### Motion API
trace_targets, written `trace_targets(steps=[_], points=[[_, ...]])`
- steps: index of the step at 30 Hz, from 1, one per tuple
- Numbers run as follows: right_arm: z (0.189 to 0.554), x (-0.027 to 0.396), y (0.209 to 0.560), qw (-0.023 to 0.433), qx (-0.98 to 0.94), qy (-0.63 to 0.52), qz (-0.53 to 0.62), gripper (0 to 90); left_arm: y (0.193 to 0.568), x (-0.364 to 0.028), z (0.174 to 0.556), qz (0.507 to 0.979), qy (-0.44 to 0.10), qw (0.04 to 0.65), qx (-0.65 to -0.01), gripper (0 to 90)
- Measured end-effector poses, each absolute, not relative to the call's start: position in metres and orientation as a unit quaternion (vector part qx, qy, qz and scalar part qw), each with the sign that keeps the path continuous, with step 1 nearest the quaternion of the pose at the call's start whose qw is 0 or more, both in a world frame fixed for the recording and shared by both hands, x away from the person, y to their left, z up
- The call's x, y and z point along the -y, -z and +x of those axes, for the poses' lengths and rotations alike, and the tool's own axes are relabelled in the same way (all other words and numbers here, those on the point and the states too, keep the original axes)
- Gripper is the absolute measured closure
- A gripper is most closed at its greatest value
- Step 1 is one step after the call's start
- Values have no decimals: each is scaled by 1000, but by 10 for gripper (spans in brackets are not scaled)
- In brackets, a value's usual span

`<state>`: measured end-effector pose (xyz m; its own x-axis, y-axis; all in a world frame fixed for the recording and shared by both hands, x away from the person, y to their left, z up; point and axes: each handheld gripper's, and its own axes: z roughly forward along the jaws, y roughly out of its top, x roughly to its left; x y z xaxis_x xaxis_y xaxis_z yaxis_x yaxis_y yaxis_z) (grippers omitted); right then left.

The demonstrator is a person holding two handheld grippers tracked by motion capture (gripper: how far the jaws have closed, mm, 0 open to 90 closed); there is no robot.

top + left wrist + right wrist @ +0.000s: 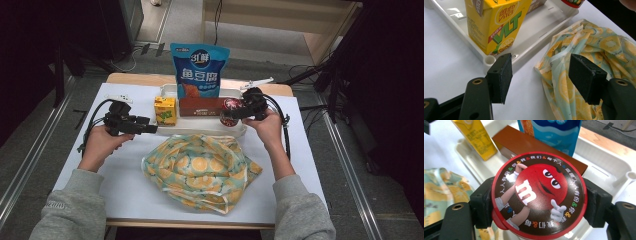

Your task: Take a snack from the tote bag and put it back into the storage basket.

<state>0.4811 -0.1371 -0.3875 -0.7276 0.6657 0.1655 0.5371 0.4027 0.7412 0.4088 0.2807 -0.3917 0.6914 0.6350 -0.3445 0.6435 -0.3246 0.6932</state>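
Observation:
My right gripper (539, 202) is shut on a round M&M's tub (539, 196), its jaws pressing both sides of the red-rimmed lid. In the high view the tub (229, 113) hangs over the right part of the white tray (200, 129), held by the right gripper (243, 111). My left gripper (540, 75) is open with nothing between its jaws, just off the tray's near left corner (489, 60). In the high view the left gripper (148, 128) sits left of the tray. A yellow lemon tea carton (165, 110) stands in the tray.
A brown box (201, 106) and a blue snack bag (199, 70) stand in the tray behind the tub. A lemon-print cloth bag (200, 170) lies crumpled on the white table sheet (125, 192) in front of the tray. The table's wooden edges frame the sheet.

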Motion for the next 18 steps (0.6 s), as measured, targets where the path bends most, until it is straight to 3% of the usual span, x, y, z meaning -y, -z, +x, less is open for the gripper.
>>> trace_targets(steps=[18], points=[[492, 134, 412, 76, -836, -393, 375, 265, 392, -282, 409, 814, 4, 429, -392, 359]])
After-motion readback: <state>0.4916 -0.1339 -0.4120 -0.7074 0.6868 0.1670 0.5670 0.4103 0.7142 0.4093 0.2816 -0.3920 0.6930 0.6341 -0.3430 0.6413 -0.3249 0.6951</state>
